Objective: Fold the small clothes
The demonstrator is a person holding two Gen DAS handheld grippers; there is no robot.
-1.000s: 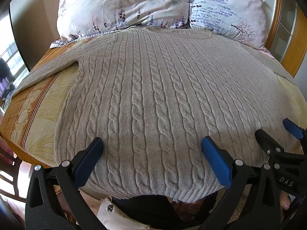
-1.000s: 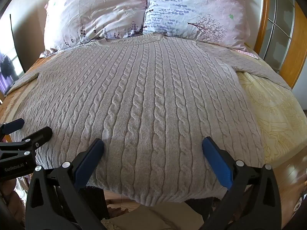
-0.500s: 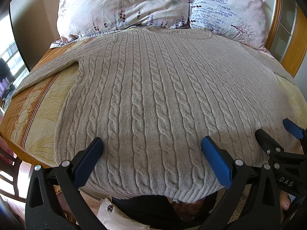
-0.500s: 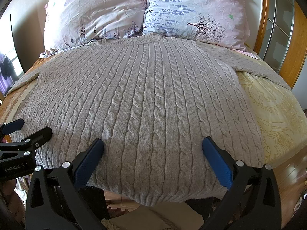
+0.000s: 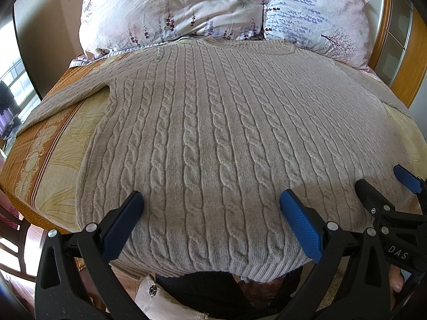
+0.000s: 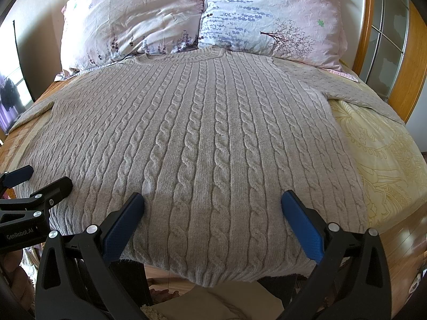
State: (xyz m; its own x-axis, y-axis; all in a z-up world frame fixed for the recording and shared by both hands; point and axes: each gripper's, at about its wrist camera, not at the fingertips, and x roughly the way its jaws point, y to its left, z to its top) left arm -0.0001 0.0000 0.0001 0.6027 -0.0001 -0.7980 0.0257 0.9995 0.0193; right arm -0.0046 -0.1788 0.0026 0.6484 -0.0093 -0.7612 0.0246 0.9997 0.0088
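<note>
A grey cable-knit sweater [image 5: 208, 133] lies flat on the bed, neck toward the pillows, sleeves spread to both sides; it also fills the right wrist view [image 6: 202, 144]. My left gripper [image 5: 210, 205] is open just above the hem, left of centre. My right gripper [image 6: 213, 205] is open above the hem, right of centre. Each gripper shows in the other's view: the right one at the right edge [image 5: 384, 186], the left one at the left edge [image 6: 40, 178]. Neither holds anything.
Two floral pillows [image 6: 267, 13] lean at the bed's head. A yellow and orange patterned bedspread [image 5: 45, 154] lies under the sweater. A wooden headboard with glass panels [image 6: 387, 40] stands at the right. A chair [image 5: 13, 240] stands by the bed's near left corner.
</note>
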